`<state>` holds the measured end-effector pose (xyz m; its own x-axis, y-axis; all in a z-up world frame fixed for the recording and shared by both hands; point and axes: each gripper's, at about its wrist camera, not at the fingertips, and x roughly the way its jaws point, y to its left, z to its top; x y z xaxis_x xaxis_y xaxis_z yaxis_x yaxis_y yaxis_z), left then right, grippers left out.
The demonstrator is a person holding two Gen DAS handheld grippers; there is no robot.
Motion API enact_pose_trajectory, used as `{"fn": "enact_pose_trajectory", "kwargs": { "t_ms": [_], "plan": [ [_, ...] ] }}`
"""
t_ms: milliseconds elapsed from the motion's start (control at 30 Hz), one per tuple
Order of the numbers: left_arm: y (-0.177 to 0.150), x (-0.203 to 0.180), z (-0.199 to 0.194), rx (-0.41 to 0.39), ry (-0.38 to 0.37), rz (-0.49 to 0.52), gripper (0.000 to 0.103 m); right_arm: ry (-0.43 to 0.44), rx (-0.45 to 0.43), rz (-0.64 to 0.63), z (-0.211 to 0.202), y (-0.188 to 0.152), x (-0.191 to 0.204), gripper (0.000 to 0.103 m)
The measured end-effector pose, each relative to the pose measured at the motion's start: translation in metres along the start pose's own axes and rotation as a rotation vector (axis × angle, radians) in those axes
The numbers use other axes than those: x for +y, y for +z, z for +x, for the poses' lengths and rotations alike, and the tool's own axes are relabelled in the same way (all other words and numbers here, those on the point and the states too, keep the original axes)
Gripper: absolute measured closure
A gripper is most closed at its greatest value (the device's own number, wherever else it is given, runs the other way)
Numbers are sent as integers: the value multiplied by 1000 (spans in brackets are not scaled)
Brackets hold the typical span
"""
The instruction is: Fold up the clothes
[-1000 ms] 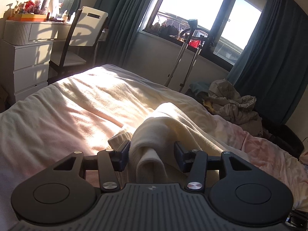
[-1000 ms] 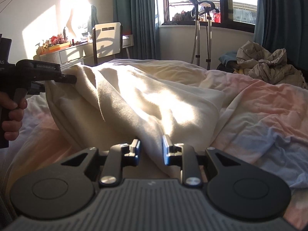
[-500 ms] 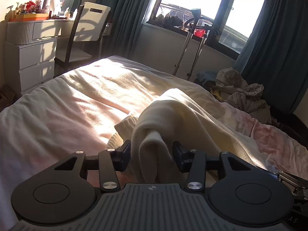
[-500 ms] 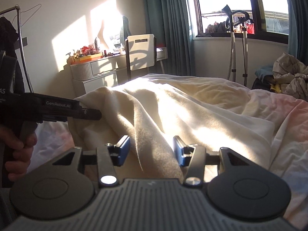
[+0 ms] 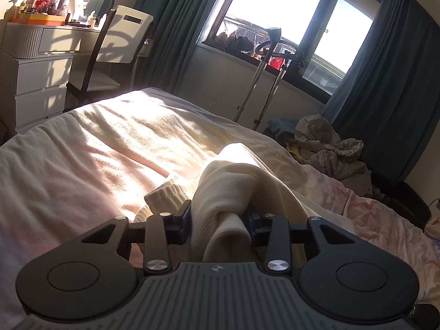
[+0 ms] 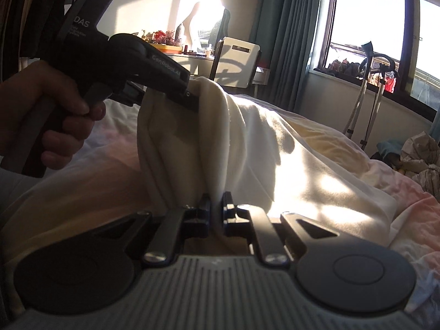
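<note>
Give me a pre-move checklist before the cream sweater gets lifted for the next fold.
1. Right tongs shut on a fold of the cream sweater: ok.
2. Left tongs have a thick bunch of the sweater between them, jaws closing: ok.
3. Both grips on the same garment; the left tongs hold its upper edge in the right wrist view: ok.
4. Ribbed cuff lies loose on the bed beside the left tongs: not ok, may drag.
5. Whether the sweater's far side lies flat: cannot tell.
6. Pile of clothes apart from the sweater: ok.
</note>
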<state>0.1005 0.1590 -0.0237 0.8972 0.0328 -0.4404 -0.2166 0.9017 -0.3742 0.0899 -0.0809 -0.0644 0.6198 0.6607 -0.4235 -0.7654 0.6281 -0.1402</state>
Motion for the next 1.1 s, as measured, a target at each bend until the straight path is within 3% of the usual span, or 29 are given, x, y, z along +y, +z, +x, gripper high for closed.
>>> {"fn": "enact_pose_trajectory", "kwargs": {
  "t_ms": [100,233,333,433,533,600,800,1100],
  "plan": [
    [-2,2,-6,16,2,-33,60,-14,-19,98,-11,5,-10,92],
    [-8,8,-17,64,-5,-110,52,-21,-68,309,-45,10,-33,91],
    [-12,9,-25,112,-26,-146,45,-80,-87,454,-75,6,-50,91],
    [-20,17,-30,168,-52,-252,37,-157,-80,611,-96,-7,-66,83],
    [-33,25,-23,253,-96,-386,37,-199,-73,816,-111,-28,-86,78],
    [-41,31,-13,282,-85,-451,37,-194,-94,943,-117,-44,-97,77],
    [-54,56,19,274,-77,-623,37,-151,-137,1159,-116,-67,-117,66],
    [-50,55,34,199,-103,-656,34,-74,-146,1282,-86,-79,-136,53]
  ]
}}
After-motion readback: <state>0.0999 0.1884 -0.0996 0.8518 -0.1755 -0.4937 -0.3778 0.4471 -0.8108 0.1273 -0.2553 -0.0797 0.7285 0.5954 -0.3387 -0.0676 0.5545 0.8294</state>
